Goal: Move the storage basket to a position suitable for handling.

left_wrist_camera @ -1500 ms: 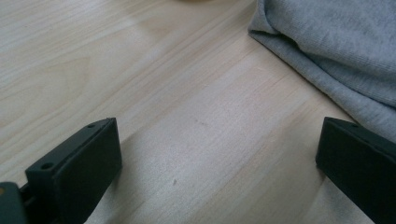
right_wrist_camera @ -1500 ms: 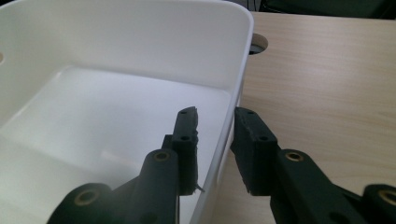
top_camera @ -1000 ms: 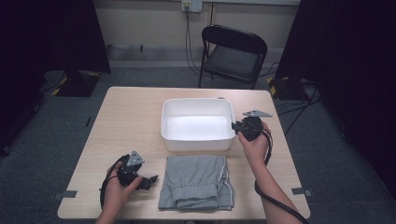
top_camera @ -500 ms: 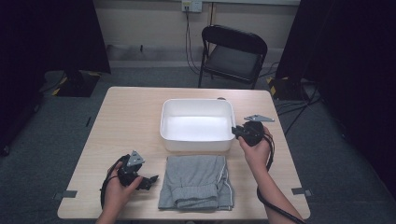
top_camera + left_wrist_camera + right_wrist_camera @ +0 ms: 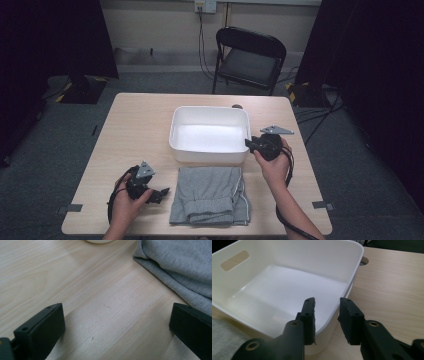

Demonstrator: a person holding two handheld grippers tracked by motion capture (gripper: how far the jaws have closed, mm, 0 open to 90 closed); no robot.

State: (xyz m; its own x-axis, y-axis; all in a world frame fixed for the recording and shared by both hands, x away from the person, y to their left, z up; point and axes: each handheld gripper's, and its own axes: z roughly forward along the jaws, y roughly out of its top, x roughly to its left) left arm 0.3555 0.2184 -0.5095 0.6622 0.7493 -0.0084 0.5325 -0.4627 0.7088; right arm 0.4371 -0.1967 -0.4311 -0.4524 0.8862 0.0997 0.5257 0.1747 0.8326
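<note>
Straddling the right rim of the bin (image 5: 352, 270), the right gripper (image 5: 327, 302) has its jaws parted, just opened wider, one inside the wall and one outside, neither seen pressing it. Bare table (image 5: 135, 130) is left open to the left of the bin, while the grey garment (image 5: 210, 195) lies folded at the near edge. Wide-spread jaws of the left gripper (image 5: 115, 315) are seen over bare wood, the garment's edge just beside one jaw.
</note>
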